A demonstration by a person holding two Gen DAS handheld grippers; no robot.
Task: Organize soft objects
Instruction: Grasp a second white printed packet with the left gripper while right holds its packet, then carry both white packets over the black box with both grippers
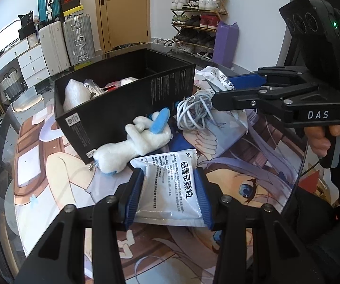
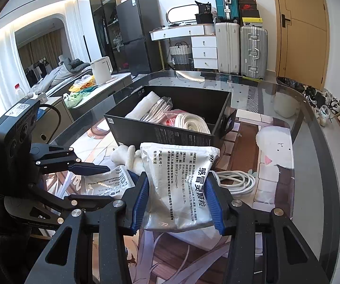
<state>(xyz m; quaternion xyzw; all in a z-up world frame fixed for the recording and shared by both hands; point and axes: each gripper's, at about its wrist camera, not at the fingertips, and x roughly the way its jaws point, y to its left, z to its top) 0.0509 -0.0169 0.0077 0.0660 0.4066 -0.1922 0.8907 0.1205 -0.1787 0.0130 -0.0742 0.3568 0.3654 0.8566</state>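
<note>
Nearest the left wrist camera, the left gripper (image 1: 168, 194) has its blue pads pressed on one silvery medicine pouch (image 1: 170, 187), which lies flat on the printed table mat (image 1: 252, 184). Over on the other side, the right gripper (image 2: 177, 201) clamps a second pouch (image 2: 181, 184) of the same kind, lifted clear of the mat and hanging in front of the box. That makes two pouches, one in each gripper. Just beyond the left pouch lies one white plush toy (image 1: 137, 142) with a blue part, touching the box wall. Beside it sits one coil of white cable (image 1: 193, 111). Farther back stands one black open box (image 1: 122, 99), already holding several white soft items. Two pale suitcases (image 2: 241, 47) stand against the far wall.
</note>
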